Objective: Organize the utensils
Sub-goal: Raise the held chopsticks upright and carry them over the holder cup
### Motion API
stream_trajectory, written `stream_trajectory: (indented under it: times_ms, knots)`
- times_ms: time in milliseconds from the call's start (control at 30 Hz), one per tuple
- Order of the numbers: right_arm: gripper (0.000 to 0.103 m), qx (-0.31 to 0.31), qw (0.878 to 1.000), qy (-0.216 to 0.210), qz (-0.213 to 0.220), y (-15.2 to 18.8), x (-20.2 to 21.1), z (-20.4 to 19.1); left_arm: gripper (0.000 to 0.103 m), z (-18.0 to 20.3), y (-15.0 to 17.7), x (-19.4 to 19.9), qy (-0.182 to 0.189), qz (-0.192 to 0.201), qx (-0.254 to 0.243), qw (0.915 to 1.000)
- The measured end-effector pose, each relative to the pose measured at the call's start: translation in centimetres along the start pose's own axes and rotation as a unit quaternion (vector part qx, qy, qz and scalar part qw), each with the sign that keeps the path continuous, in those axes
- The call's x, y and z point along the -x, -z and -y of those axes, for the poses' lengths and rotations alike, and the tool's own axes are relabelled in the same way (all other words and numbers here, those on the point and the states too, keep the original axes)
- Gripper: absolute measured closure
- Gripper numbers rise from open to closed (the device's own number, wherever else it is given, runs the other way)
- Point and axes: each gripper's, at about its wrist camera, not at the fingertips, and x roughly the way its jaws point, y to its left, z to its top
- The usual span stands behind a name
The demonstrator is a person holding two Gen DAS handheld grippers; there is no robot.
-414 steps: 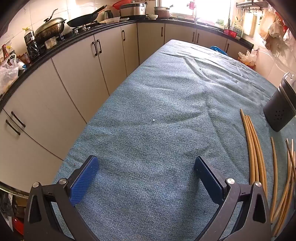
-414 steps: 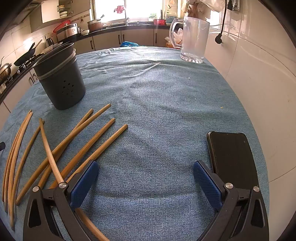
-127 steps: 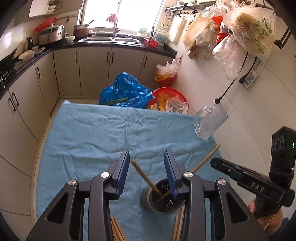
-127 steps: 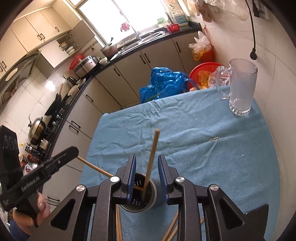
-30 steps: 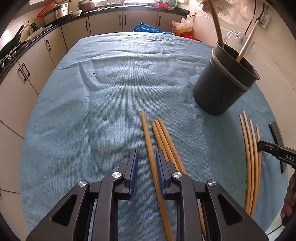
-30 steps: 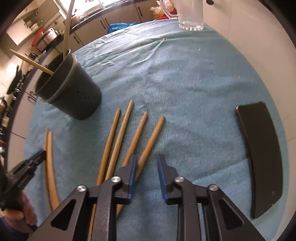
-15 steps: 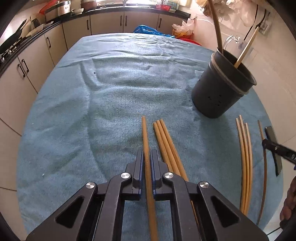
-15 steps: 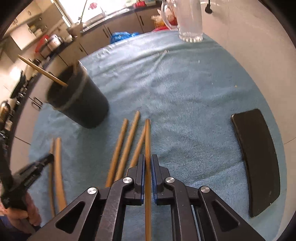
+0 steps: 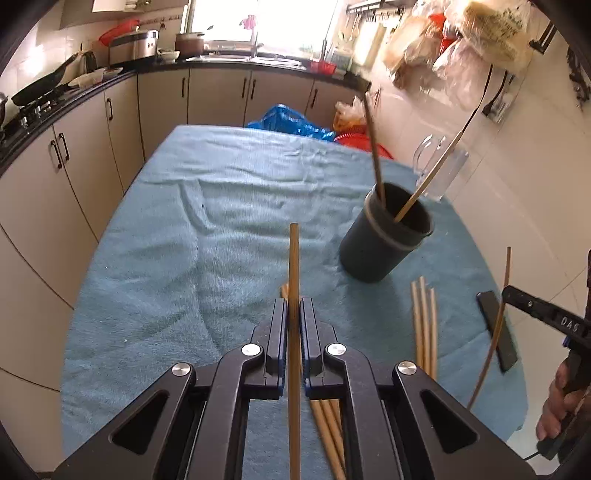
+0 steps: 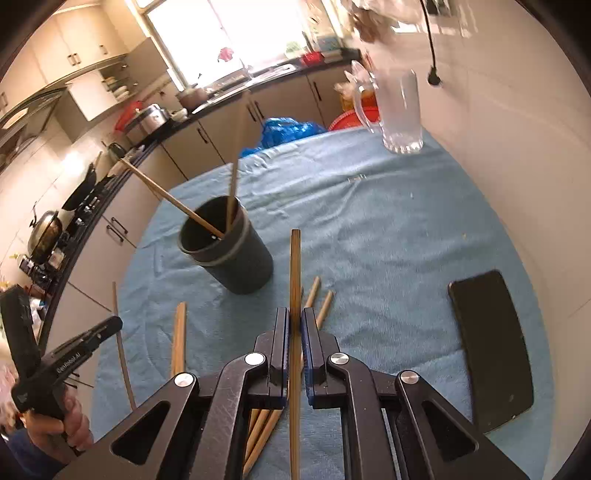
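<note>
Pinching one chopstick apiece, left gripper (image 9: 293, 319) and right gripper (image 10: 294, 319) should tip each stick upright over the black holder (image 9: 384, 243) (image 10: 229, 247), releasing only inside its rim.

Bright window (image 9: 236, 22) over black countertop (image 9: 221, 62); beige cabinets (image 9: 218, 96); white tiled wall (image 10: 517, 147).

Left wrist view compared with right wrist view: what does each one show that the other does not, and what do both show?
Only the left wrist view shows the right gripper shut on a chopstick. Only the right wrist view shows the left gripper shut on its chopstick, and the wok. Both show the dark holder with two chopsticks inside, the glass mug and the phone.
</note>
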Motion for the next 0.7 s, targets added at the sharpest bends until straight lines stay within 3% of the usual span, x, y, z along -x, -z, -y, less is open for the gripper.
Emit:
stream_trajectory:
  times_ms: [700]
  knots:
    - [0.096,0.041,0.996,-0.052,0.053,-0.1,5.3,-0.7,0.097,3.9,-0.1,6.7,-0.001,0.065,-0.010,0.9978]
